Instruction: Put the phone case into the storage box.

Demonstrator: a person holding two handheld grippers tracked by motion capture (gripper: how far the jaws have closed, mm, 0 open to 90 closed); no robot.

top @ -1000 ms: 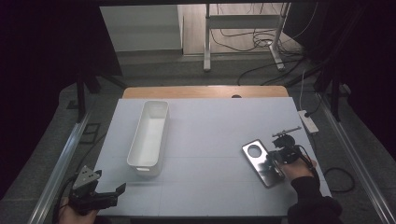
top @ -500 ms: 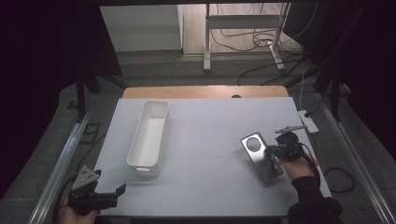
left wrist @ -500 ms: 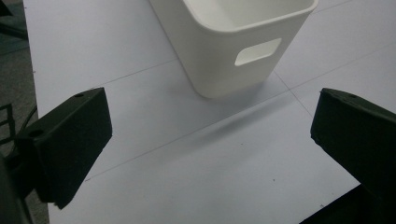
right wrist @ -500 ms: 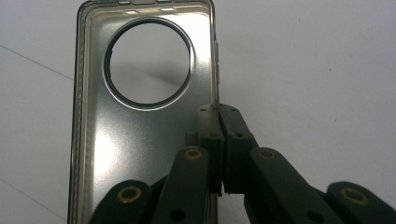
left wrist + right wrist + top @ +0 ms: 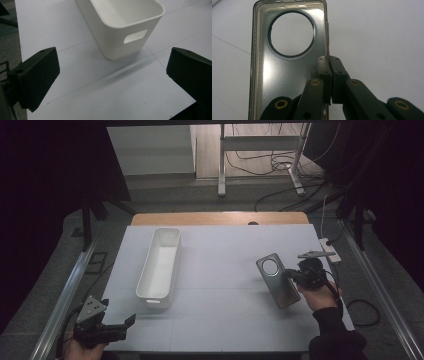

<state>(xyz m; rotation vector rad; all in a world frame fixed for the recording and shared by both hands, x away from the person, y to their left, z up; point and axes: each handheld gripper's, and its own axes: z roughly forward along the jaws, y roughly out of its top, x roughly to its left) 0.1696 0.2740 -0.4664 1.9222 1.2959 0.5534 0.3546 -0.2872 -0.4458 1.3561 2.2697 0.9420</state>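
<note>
The right gripper (image 5: 296,279) had its jaws clamped tight on the side wall of a phone case (image 5: 278,280) — the two black pads pinched the thin edge between them, one inside the case and one outside. In the right gripper view the case (image 5: 287,65) stretched away ahead of the jaws and to their left, its silvery inner face turned toward the camera and its big round camera hole at the far end. From above, the case stood tilted, its round-hole end pointing away from the person, over the white table (image 5: 225,270) on the side of that hand.

The left gripper (image 5: 112,330) sat at the near left corner of the table with its jaws spread wide apart — nothing between them. Ahead of those jaws, a little way off and slightly right of centre, stood a long white bin (image 5: 125,22), its near end showing a slot handle. High up, the bin (image 5: 161,265) lay lengthwise, well apart from the case.
</note>
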